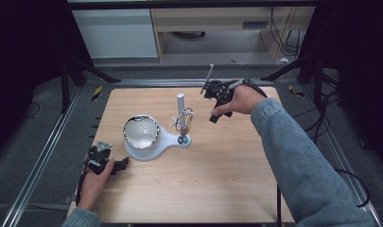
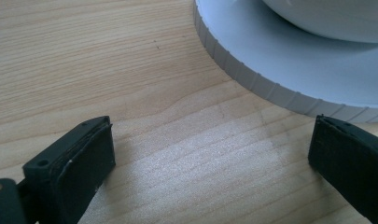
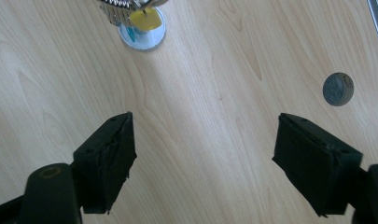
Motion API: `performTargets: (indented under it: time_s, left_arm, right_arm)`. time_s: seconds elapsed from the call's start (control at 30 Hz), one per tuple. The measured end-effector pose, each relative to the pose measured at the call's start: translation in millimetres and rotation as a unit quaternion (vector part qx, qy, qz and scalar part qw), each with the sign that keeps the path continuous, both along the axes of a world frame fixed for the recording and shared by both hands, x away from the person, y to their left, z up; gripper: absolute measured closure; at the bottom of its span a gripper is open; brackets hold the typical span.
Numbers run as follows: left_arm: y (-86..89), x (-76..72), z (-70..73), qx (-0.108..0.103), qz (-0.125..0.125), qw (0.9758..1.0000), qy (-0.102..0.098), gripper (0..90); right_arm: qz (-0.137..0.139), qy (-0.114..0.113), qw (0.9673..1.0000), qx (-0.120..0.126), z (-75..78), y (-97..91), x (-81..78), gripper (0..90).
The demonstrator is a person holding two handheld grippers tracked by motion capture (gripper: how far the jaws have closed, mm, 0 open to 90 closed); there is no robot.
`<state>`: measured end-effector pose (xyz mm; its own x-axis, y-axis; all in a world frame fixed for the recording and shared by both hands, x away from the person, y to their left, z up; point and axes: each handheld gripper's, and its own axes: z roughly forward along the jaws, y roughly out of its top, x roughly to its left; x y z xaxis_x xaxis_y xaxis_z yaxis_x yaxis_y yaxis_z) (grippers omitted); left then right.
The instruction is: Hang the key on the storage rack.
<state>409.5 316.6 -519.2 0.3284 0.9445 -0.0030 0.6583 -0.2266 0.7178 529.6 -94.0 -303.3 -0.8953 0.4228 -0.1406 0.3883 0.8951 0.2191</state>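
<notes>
Pale wood table (image 1: 217,179) with light brown grain lines. White stand base (image 1: 166,141), ribbed along its edge in the left gripper view (image 2: 252,79). Shiny silver bowl (image 1: 141,131), white inside. White post (image 1: 180,105). Yellow tag (image 3: 146,19) over a white disc with a blue mark. Dark grey round spot (image 3: 338,88) in the wood. Matte black jaws on both grippers. Grey-blue sleeve (image 1: 298,161).

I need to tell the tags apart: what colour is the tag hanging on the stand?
Yellow tag, clearest in the right gripper view.
</notes>
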Motion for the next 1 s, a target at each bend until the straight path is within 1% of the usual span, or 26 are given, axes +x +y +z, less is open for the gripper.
performTargets:
  time_s: [0.27,0.3,0.4,0.5,0.7,0.8,0.87,0.93,1.0]
  left_arm:
    - [0.0,0.0,0.0,0.000,0.000,1.0000,0.000,0.0]
    - [0.0,0.0,0.0,0.000,0.000,1.0000,0.000,0.0]
    - [0.0,0.0,0.0,0.000,0.000,1.0000,0.000,0.0]
    - [0.0,0.0,0.0,0.000,0.000,1.0000,0.000,0.0]
    - [-0.1,0.0,0.0,0.000,0.000,1.0000,0.000,0.0]
    - [0.0,0.0,0.0,0.000,0.000,1.0000,0.000,0.0]
    - [0.0,0.0,0.0,0.000,0.000,1.0000,-0.001,0.0]
    - [0.0,0.0,-0.1,0.000,0.000,1.0000,0.000,0.0]
    - [0.0,0.0,0.0,0.000,0.000,1.0000,0.000,0.0]
  right_arm:
    - [-0.007,-0.002,0.9999,0.010,-6.9,-8.8,-2.9,14.8]
    - [-0.009,-0.006,0.9999,0.011,-8.7,-11.8,-4.0,12.5]
    - [-0.010,-0.012,0.9998,0.015,-11.7,-16.0,-5.8,10.0]
    - [-0.008,-0.013,0.9998,0.015,-15.9,-20.3,-8.1,7.7]
    - [-0.013,-0.017,0.9995,0.022,-21.5,-28.1,-11.5,6.8]
    - [-0.014,-0.023,0.9993,0.028,-26.3,-35.6,-14.1,6.5]
    - [-0.020,-0.022,0.9990,0.032,-29.0,-39.8,-15.7,6.6]
    - [-0.023,-0.023,0.9990,0.031,-30.2,-41.8,-16.6,6.6]
    - [-0.027,-0.028,0.9987,0.032,-32.8,-46.5,-18.0,6.6]
